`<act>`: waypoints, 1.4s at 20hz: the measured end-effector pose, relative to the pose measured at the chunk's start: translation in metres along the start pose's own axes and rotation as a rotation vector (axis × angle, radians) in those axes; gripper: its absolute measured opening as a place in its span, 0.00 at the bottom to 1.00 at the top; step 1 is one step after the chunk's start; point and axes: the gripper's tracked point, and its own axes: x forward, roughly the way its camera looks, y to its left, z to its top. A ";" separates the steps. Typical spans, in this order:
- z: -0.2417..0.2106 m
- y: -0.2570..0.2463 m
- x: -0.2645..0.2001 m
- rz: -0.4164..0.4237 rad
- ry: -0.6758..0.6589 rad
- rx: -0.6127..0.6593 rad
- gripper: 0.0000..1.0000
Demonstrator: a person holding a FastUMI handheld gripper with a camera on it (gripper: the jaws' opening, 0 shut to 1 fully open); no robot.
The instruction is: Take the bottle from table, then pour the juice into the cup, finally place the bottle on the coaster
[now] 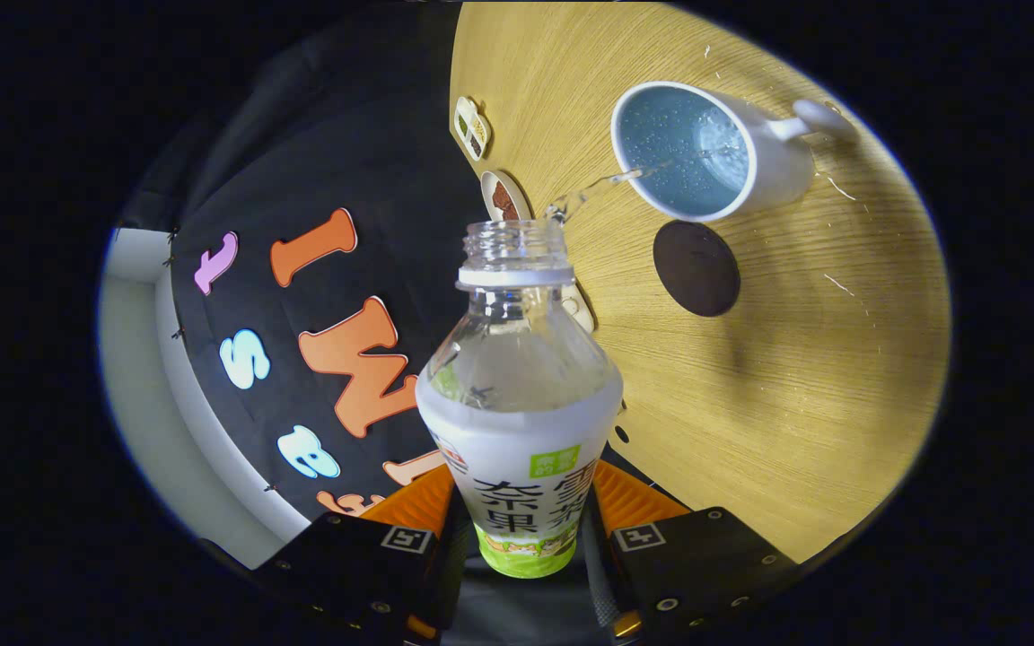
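1. Your gripper (521, 511) is pinching the bottle (519, 404): one finger presses on each side of its labelled lower body, so the bottle sits squarely between the fingers.
2. You hold the bottle tipped over, with its open, capless neck pointing toward the cup (705, 152) beyond the fingers.
3. A thin clear stream (602, 187) leaves the bottle's mouth and arcs across to the cup's rim.
4. The cup is white with a handle on its far side; it stands on the wooden table (795, 386), and its inside shows liquid with small bubbles.
5. The round dark coaster (696, 268) lies flat on the table between the bottle's mouth and the cup, just beside the cup and bare on top.
6. The upper part of the bottle looks clear, with a little liquid visible near its shoulder.
7. Two small food-shaped pieces (486, 161) sit along the table's edge next to the booth wall, beyond the bottle's neck
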 end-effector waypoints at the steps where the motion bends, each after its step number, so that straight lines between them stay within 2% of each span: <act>1: 0.000 0.001 0.000 0.001 0.002 0.005 0.59; 28: 0.000 0.026 0.007 0.012 -0.004 0.110 0.59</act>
